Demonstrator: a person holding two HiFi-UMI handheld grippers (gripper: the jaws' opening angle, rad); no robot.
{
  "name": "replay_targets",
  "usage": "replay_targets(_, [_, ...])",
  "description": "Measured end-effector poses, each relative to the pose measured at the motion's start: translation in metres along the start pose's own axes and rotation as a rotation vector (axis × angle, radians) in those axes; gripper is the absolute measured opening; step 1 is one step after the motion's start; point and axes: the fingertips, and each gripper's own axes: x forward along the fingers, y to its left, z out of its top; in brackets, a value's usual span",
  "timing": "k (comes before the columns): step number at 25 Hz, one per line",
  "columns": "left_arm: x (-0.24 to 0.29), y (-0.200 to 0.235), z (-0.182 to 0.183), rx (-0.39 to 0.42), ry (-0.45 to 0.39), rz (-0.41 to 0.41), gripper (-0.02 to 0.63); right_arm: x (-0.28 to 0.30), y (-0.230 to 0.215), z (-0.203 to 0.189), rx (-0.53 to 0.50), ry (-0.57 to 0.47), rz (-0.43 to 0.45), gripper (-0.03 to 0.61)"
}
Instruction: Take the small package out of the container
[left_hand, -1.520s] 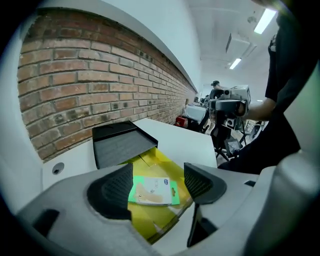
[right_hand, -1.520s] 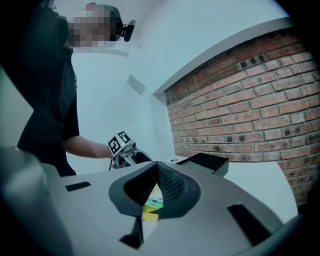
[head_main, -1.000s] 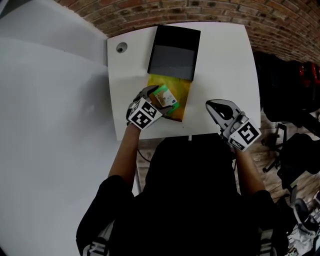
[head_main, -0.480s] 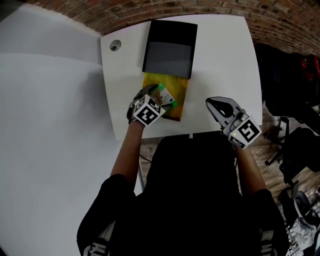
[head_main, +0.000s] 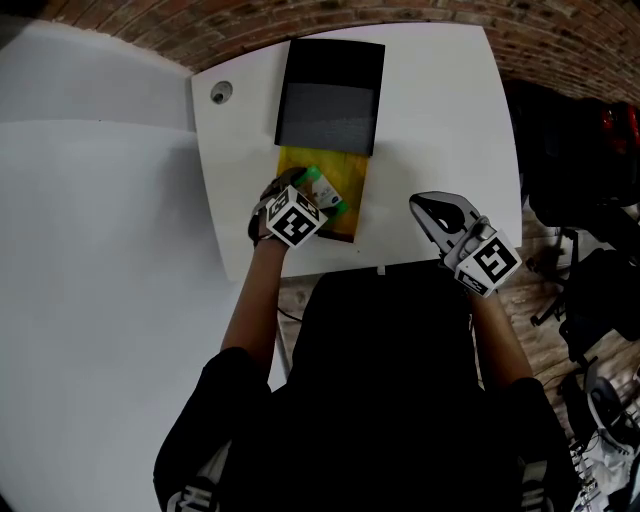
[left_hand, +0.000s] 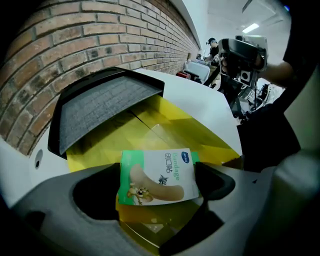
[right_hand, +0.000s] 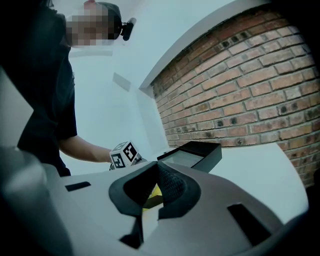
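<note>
A small green and white bandage package (head_main: 325, 189) (left_hand: 160, 176) sits between the jaws of my left gripper (head_main: 318, 196) (left_hand: 160, 186), its two side edges against the pads. Those jaws are opening. The package hangs just above a flat yellow container (head_main: 352, 172) (left_hand: 167, 125) lying on the white table (head_main: 450, 120). My right gripper (head_main: 418, 206) (right_hand: 150, 210) rests near the table's front right edge, shut and empty, well clear of the package.
A black and grey box (head_main: 330, 95) (left_hand: 100, 102) lies over the yellow container's far end. A round cable hole (head_main: 219, 94) marks the table's far left corner. A brick wall runs behind the table. Dark chairs and bags (head_main: 585, 170) stand to the right.
The left gripper stays over the yellow container with the package between its jaws, shifted only slightly. The right gripper has not moved.
</note>
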Motion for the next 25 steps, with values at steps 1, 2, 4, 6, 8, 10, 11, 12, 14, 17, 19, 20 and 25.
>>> replay_targets(1, [0.0,0.0,0.0,-0.002,0.005,-0.004,0.449,0.0,-0.001,-0.001,0.001,0.002,0.001,0.006])
replay_targets(2, [0.001,0.0,0.0,-0.004,0.011,-0.007,0.448,0.0,-0.001,-0.001,0.001,0.003,0.003,0.006])
replay_targets(4, [0.002,-0.001,0.0,-0.004,0.019,-0.012,0.448,0.001,-0.002,-0.001,0.003,0.002,0.004,0.006])
replay_targets(6, [0.002,0.0,0.0,-0.003,0.024,-0.014,0.448,0.003,-0.003,0.001,0.003,-0.003,0.006,0.006])
replay_targets(8, [0.001,0.0,0.0,-0.006,0.026,-0.014,0.448,0.005,-0.002,0.004,0.0,-0.006,0.012,0.006])
replay_targets(10, [-0.001,0.0,0.0,-0.01,0.024,-0.011,0.448,0.006,-0.002,0.007,-0.003,-0.006,0.015,0.006])
replay_targets(11, [-0.001,0.0,0.0,-0.012,0.023,-0.009,0.446,0.006,-0.002,0.007,-0.004,-0.006,0.016,0.006])
replay_targets(12, [-0.002,0.001,0.0,-0.014,0.021,-0.006,0.446,0.006,-0.002,0.007,-0.005,-0.005,0.017,0.006])
replay_targets(14, [-0.003,0.001,0.0,-0.015,0.019,0.001,0.446,0.006,-0.002,0.007,-0.006,-0.002,0.016,0.006])
replay_targets(17, [-0.005,0.001,-0.002,-0.015,0.017,0.012,0.446,0.007,0.001,0.006,-0.009,-0.002,0.014,0.006])
replay_targets(19, [-0.008,0.002,-0.003,-0.016,0.013,0.018,0.446,0.007,0.004,0.007,-0.013,-0.005,0.016,0.006])
replay_targets(20, [-0.01,0.002,-0.002,-0.016,0.009,0.022,0.446,0.007,0.005,0.008,-0.016,-0.007,0.017,0.006])
replay_targets(25, [-0.023,0.002,0.002,-0.026,-0.021,0.031,0.446,0.006,0.011,0.013,-0.028,-0.015,0.017,0.006])
